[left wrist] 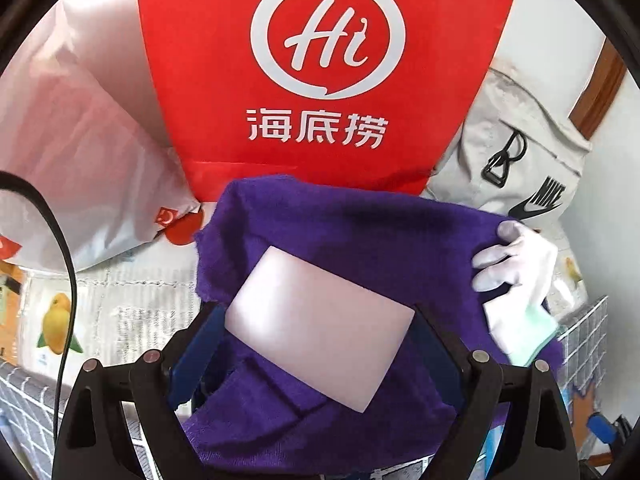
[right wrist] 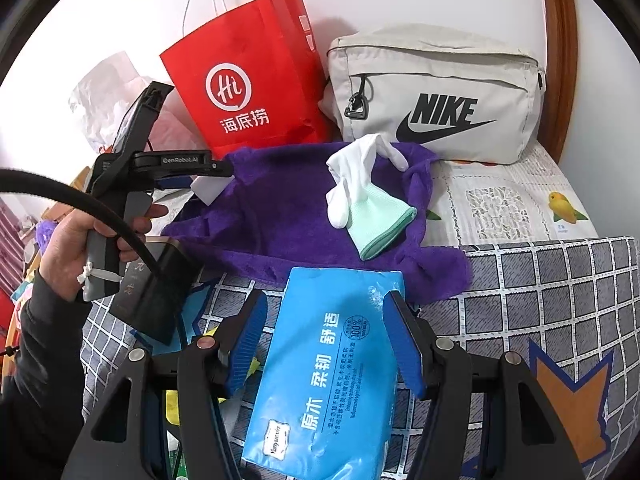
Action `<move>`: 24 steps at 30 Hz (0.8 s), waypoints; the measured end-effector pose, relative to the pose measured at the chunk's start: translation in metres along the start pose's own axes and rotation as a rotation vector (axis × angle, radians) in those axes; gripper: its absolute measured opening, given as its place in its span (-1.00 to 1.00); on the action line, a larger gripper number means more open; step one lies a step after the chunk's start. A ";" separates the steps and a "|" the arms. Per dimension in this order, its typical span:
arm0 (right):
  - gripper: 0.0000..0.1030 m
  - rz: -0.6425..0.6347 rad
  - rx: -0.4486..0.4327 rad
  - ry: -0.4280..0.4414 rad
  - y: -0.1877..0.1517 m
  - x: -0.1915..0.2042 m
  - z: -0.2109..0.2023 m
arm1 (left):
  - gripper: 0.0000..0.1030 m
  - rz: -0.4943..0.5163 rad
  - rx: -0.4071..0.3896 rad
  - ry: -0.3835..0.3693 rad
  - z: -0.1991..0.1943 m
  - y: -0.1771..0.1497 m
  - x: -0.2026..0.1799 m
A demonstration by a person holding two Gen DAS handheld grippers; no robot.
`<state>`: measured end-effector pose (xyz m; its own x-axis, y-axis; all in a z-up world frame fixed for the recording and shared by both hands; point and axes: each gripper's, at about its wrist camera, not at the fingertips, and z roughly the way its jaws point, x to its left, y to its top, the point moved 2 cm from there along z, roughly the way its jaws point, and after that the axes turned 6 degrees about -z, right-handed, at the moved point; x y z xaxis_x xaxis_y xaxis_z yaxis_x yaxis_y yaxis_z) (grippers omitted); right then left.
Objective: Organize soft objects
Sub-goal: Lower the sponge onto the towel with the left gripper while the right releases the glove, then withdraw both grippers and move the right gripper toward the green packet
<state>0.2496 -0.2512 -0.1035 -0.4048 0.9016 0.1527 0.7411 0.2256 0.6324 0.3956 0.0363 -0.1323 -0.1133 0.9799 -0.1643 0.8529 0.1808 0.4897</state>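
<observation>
Left gripper (left wrist: pixel 320 328) has its jaws clamped on a white sponge (left wrist: pixel 320 328), held over the purple towel (right wrist: pixel 280 220) that lies crumpled mid-bed; in the right wrist view the sponge shows just past the towel's left edge. Right gripper (right wrist: pixel 324 344) has its jaws set around a blue tissue pack (right wrist: pixel 320 368) near the front edge of the bed (right wrist: pixel 560 280); pads seem to touch the pack's sides, but a firm squeeze isn't certain. A white-and-green glove (right wrist: pixel 360 204) lies loose on top of the towel. Red bag (right wrist: pixel 248 92) and grey pouch (right wrist: pixel 440 96) stand at the back edge against the wall. Risks, as I judge them: the sponge is soft and gripped across a wide face, so it may twist or pop out if tilted. The tissue pack is slick plastic and could slide out if lifted with a light grip. Moving the towel would likely drag the glove off. The paper bag is light and may tip if nudged while something is dropped in. Left cable (right wrist: pixel 100 216) could snag.
</observation>
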 end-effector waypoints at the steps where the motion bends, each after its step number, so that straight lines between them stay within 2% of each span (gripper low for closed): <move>1: 0.16 -0.001 -0.001 0.000 0.000 0.001 -0.001 | 0.89 0.007 -0.001 -0.004 -0.001 0.000 -0.001; 3: 0.16 -0.001 0.002 0.000 -0.001 0.001 -0.001 | 0.99 -0.004 -0.003 -0.021 -0.003 -0.001 -0.002; 13: 0.16 0.000 0.008 0.001 -0.005 0.006 -0.003 | 0.99 -0.057 -0.002 -0.010 -0.009 -0.002 0.009; 16: 0.16 0.000 0.005 0.000 -0.005 0.008 -0.006 | 0.99 -0.055 -0.025 -0.030 -0.023 -0.006 0.014; 20: 0.16 -0.006 0.007 0.002 -0.009 0.013 -0.008 | 0.97 -0.014 -0.088 -0.010 -0.050 -0.018 0.015; 24: 0.16 -0.008 0.008 0.015 -0.017 0.021 -0.014 | 0.97 0.011 -0.117 -0.007 -0.075 -0.033 0.018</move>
<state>0.2209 -0.2412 -0.0999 -0.4185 0.8941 0.1593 0.7421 0.2355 0.6275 0.3272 0.0547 -0.0871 -0.1004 0.9812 -0.1646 0.7889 0.1793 0.5878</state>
